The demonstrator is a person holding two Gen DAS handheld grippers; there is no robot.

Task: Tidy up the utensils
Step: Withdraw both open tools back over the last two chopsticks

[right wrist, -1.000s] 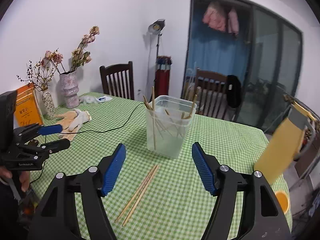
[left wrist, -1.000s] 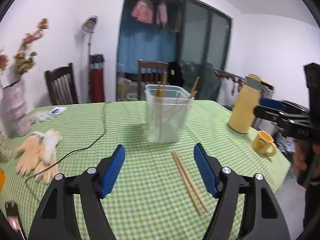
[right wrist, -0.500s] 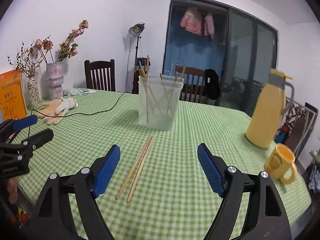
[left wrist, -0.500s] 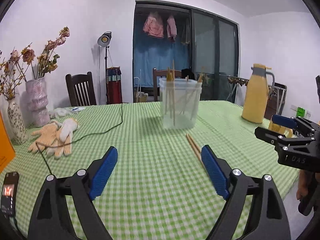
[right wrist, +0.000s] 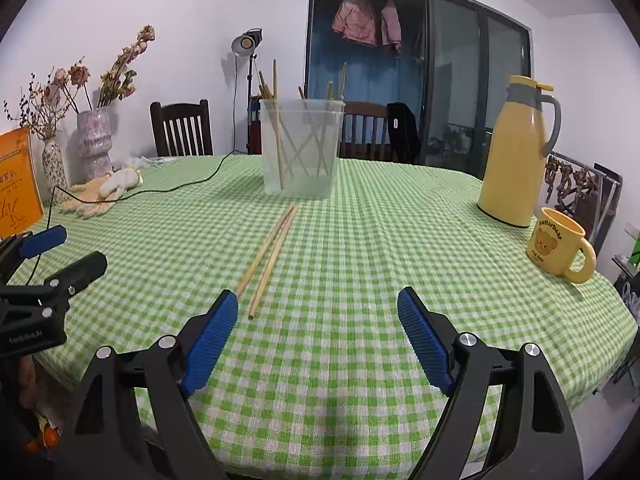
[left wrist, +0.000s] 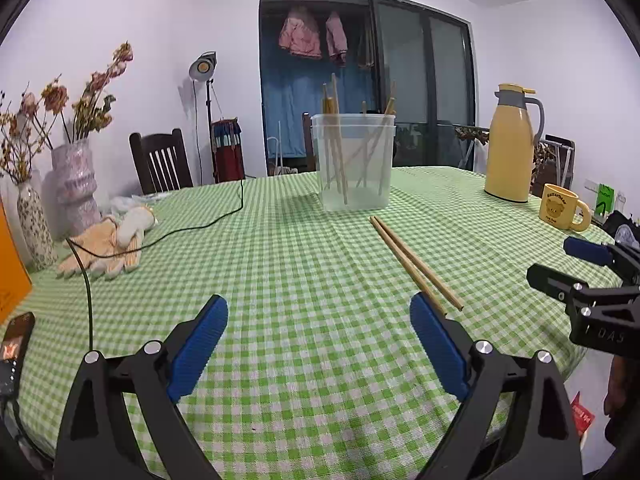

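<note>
Chopsticks (right wrist: 271, 252) remain loose on the tabletop (right wrist: 360, 248); both tongs, spread and empty, have drawn back from the container (right wrist: 301, 148).

even indoor light | sharp focus | fisheye bending, dark corners

We see the counter (right wrist: 360, 240) under a green checked cloth, with a clear container (right wrist: 301, 148) of chopsticks at upper centre. Two loose chopsticks (right wrist: 272, 252) lie below it; a yellow jug (right wrist: 514, 152) and mug (right wrist: 558, 244) stand right, gloves (right wrist: 102, 192) and vases (right wrist: 94, 140) left.
</note>
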